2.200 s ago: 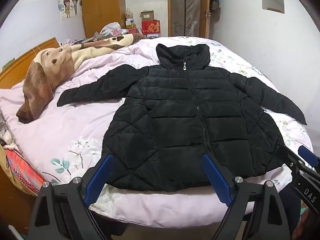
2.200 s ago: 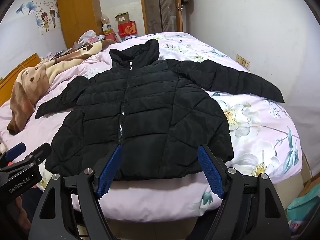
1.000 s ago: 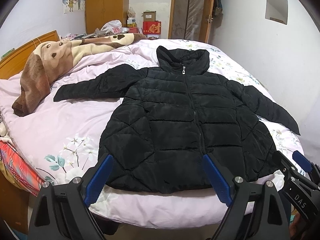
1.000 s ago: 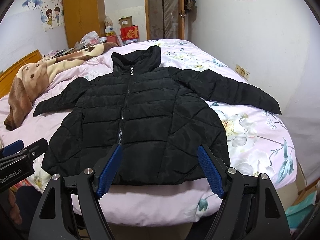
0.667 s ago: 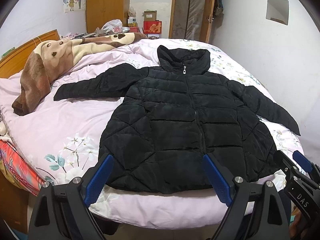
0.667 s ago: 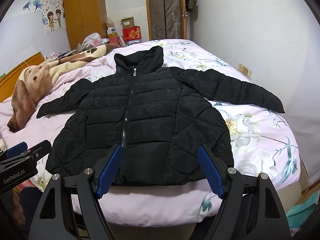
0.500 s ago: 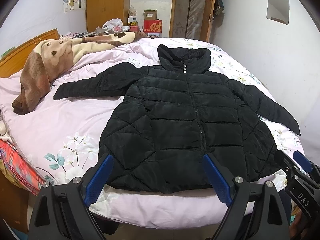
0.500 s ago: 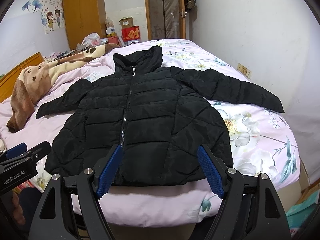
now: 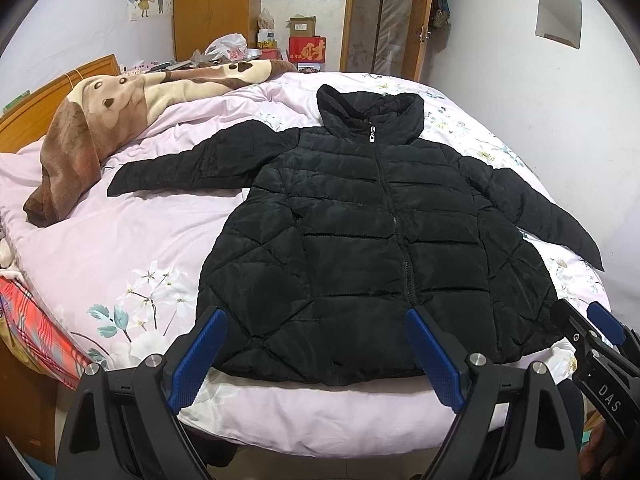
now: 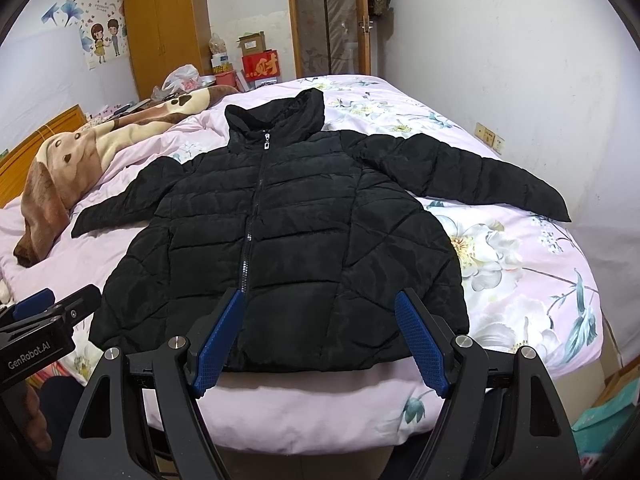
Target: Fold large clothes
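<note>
A black quilted puffer jacket (image 9: 368, 240) (image 10: 288, 240) lies flat and zipped on the pink floral bed (image 9: 100, 264) (image 10: 520, 264), front up, collar far, both sleeves spread sideways. Its hem reaches the bed's near edge. My left gripper (image 9: 316, 356) hovers open just short of the hem's left half, holding nothing. My right gripper (image 10: 320, 344) hovers open just short of the hem's right half, also holding nothing. Each gripper shows at the edge of the other's view.
A brown and cream dog-print blanket (image 9: 92, 128) lies bunched along the bed's left side by the wooden headboard (image 9: 36, 112). A wardrobe (image 10: 168, 24), boxes and a door (image 9: 384, 20) stand at the far wall. The white wall (image 10: 540, 80) runs close along the bed's right side.
Both views have shifted slightly over the last seconds; the jacket sits a little higher in frame. The jacket itself has not moved and both grippers stay open.
</note>
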